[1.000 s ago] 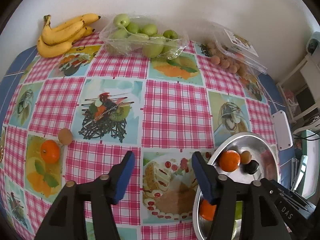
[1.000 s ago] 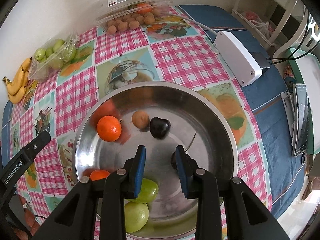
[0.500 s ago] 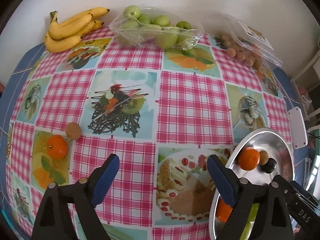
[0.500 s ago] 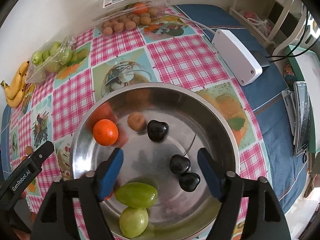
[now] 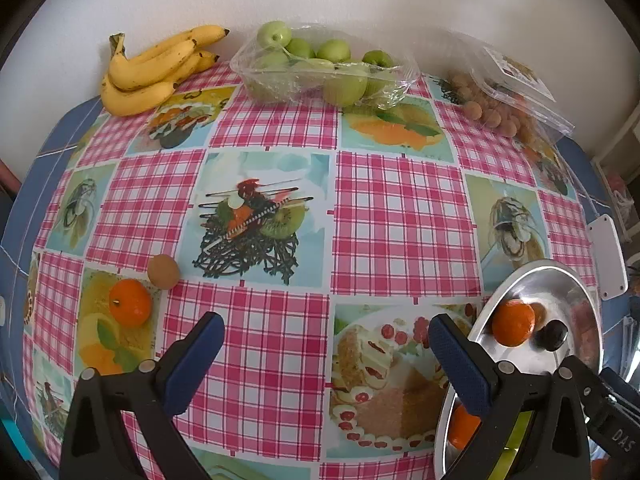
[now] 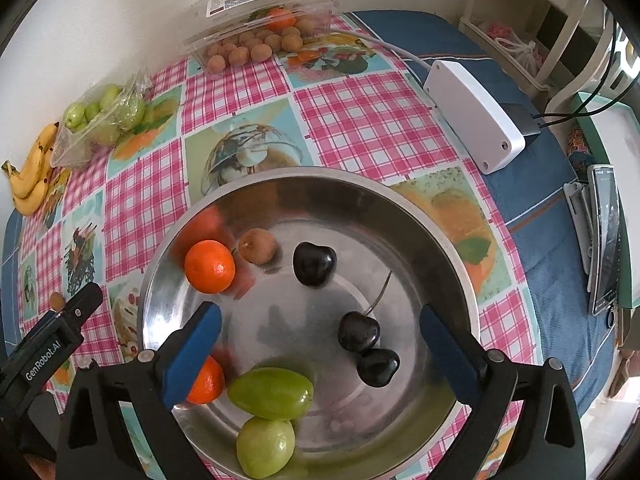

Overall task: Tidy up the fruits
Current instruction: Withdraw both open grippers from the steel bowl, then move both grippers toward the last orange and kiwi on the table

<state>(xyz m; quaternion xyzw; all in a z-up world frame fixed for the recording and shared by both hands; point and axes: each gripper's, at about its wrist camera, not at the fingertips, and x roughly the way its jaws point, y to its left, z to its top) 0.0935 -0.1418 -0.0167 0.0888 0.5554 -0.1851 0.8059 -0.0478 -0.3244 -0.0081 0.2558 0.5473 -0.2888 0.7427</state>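
A steel bowl (image 6: 400, 208) holds two tangerines (image 6: 209, 266), a brown longan (image 6: 257, 245), three dark cherries (image 6: 314, 264) and two green fruits (image 6: 271, 392). My right gripper (image 6: 320, 340) is open and empty above the bowl. My left gripper (image 5: 326, 344) is open and empty over the tablecloth, left of the bowl (image 5: 560, 276). A loose tangerine (image 5: 130, 303) and a loose longan (image 5: 163, 271) lie on the cloth ahead-left of it.
Bananas (image 5: 154, 70), a bag of green fruits (image 5: 320, 68) and a clear box of longans (image 5: 504, 96) line the back wall. A white power box (image 6: 474, 116) with cables and a phone (image 6: 606, 236) lie right of the bowl.
Both grippers have opened wide. The right one let a cherry drop into the bowl and rose. The left one drew back and shifted left.
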